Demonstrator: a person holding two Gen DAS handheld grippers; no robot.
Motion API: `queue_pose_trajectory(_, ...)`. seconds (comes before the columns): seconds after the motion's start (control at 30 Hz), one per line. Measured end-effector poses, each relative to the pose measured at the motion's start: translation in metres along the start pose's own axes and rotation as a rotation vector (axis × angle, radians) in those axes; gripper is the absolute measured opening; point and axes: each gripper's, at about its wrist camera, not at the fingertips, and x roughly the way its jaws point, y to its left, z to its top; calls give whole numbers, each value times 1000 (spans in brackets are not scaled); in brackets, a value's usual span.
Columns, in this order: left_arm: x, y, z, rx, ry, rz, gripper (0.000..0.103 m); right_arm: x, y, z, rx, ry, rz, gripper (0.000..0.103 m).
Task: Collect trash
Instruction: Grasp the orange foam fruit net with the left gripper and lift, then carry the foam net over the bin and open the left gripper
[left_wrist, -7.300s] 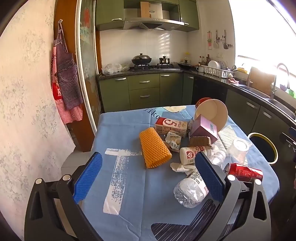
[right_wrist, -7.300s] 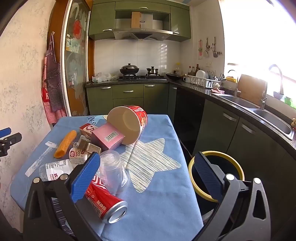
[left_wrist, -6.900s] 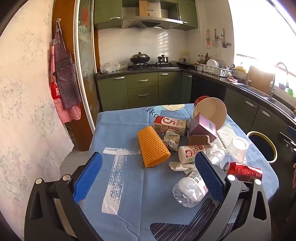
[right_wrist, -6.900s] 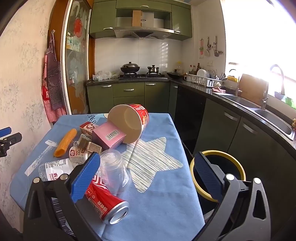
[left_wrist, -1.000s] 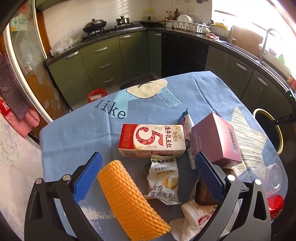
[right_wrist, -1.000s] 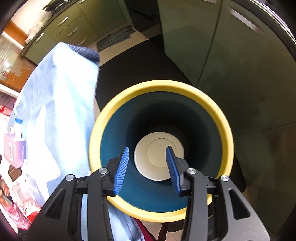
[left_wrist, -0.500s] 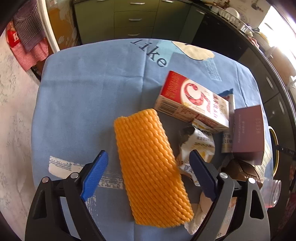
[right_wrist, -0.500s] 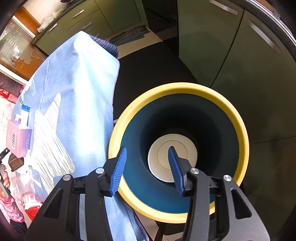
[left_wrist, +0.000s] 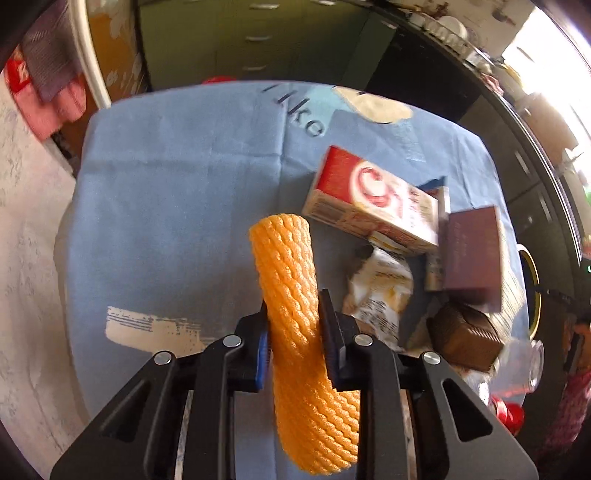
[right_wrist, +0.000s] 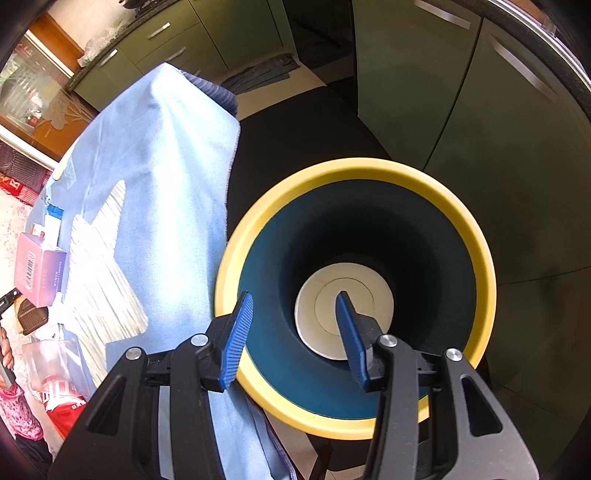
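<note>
The orange foam net sleeve (left_wrist: 291, 295) is a long tube of woven, bumpy mesh, bright orange, pinched narrow at its middle and flaring wider towards both ends; it stands tilted over the blue cloth of the tabletop (left_wrist: 177, 206), its far end pointing away and its near end hanging close to the lens; the left tongs (left_wrist: 293, 332) are clamped on its waist, both pads pressing the foam in; whether the sleeve's far end touches the cloth I cannot tell; just to its right lie a crumpled white and yellow snack wrapper (left_wrist: 380, 291), a red and white milk carton (left_wrist: 373, 199) lying on its side, a dark mauve box (left_wrist: 472, 254) and a brown ridged cake cup (left_wrist: 463, 338); a clear plastic cup (left_wrist: 524, 362) and a red can (left_wrist: 511, 415) sit at the right edge, blurred; beside the tabletop stands the bin (right_wrist: 476, 236), deep blue inside with a thick yellow rim, and a white round paper lid or bowl (right_wrist: 325, 302) rests at its bottom; the right tongs (right_wrist: 295, 325) hang over the bin's mouth with the blue pads parted and nothing between them; the cloth's corner (right_wrist: 162, 155) drapes down just beside the rim, a pale striped star printed on it.
</note>
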Motion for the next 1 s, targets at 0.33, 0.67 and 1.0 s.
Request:
queue_pose_trajectory(0.33,-112,-116,-10,306,-207,-126,21,-25,-12,-22,2,-79,19,45)
queue_pose_trajectory(0.67,-90,-337,-7,688,-96,-314,21,-65,-74,-65,64,-157,-23,45)
queue_pose_trajectory(1.0,50,-513,-10,803,160,-306,22,-77,-135,-105,152,-183,-30,45)
